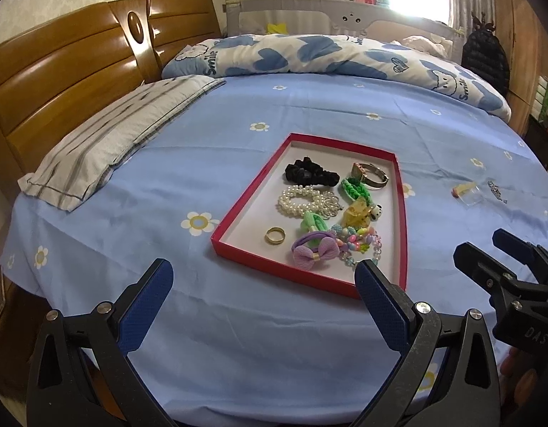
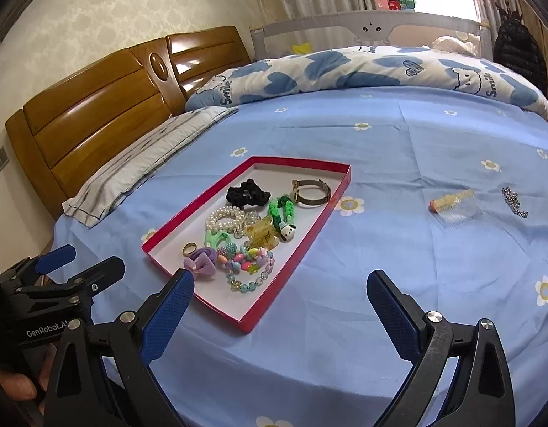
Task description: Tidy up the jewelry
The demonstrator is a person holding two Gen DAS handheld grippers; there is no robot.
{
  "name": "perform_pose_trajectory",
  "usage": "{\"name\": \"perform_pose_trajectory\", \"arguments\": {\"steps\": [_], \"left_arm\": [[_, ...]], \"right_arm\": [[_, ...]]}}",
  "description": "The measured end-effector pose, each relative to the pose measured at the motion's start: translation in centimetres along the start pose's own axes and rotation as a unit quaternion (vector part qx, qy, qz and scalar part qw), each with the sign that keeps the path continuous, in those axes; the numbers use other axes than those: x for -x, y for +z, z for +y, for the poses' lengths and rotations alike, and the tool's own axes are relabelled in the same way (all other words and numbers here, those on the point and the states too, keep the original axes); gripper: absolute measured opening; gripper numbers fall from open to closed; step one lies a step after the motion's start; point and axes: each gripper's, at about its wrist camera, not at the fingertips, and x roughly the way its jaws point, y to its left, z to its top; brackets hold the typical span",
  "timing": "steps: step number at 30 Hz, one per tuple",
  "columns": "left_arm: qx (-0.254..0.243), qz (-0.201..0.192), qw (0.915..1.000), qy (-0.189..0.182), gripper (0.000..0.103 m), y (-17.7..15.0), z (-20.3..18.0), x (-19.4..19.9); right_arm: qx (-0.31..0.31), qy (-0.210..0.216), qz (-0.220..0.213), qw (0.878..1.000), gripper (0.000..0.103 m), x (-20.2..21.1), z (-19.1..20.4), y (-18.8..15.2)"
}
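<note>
Judging from how things lie, most of the sorting looks done: the red tray (image 2: 302, 235) on the bed (image 2: 380, 284) already holds a black scrunchie (image 2: 246, 194), a watch (image 2: 311, 192), a pearl bracelet (image 2: 226, 217), a green braided band (image 2: 281, 210), a yellow clip (image 2: 261, 235), a gold ring (image 2: 189, 248), a purple bow tie (image 2: 201, 265) and a bead bracelet (image 2: 251, 270), crowded toward its near and right parts while the far-left floor of the tray is bare. Two pieces seem left outside it: a clear comb (image 2: 453, 210) and, just beyond that to the right, a small sparkly chain or tiara (image 2: 514, 202), too small to name with certainty. In the right wrist view both lie ahead and to the right of the right claw (image 2: 281, 293), well apart from it, with the tray ahead and to its left. That claw hovers over the sheet with its jaws wide apart and nothing between them. The left claw (image 1: 265, 279) also has its jaws spread and empty; the tray sits straight ahead of it, its near right corner just behind the right fingertip (image 1: 375, 284), and the comb (image 1: 468, 192) is off to its far right. My guess is that the comb, nearer the right claw, is the next pickup, then the sparkly piece; both are thin and flat on soft cloth, so a grip may catch the sheet.
</note>
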Motion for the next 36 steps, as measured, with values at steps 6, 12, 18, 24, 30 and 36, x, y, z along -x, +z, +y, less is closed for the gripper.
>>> {"name": "perform_pose_trajectory", "arguments": {"steps": [6, 12, 18, 24, 30, 36], "left_arm": [[-0.006, -0.008, 0.9999, 0.005, 0.103, -0.2, -0.4, 0.2], [-0.005, -0.034, 0.9994, 0.004, 0.103, 0.0, -0.3, 1.3], [0.011, -0.015, 0.9996, -0.019, 0.103, 0.2, 0.2, 0.4], [0.038, 0.027, 0.9967, -0.067, 0.103, 0.2, 0.9, -1.3], [0.045, 0.041, 0.9968, -0.052, 0.103, 0.3, 1.4, -2.1], [0.028, 0.037, 0.9989, -0.010, 0.103, 0.3, 1.1, -2.5]], "right_arm": [[-0.004, -0.002, 0.001, 1.000, 0.099, -0.1, -0.3, 0.0], [-0.002, -0.009, -0.004, 1.000, 0.099, 0.1, -0.7, 0.0], [-0.012, -0.001, 0.004, 1.000, 0.099, 0.0, -1.3, 0.0], [-0.011, 0.006, 0.012, 1.000, 0.099, -0.1, -1.2, 0.0], [0.009, -0.008, 0.021, 1.000, 0.099, -0.6, -0.6, 0.6], [0.024, -0.044, 0.035, 0.998, 0.099, -1.6, -0.7, 1.3]]}}
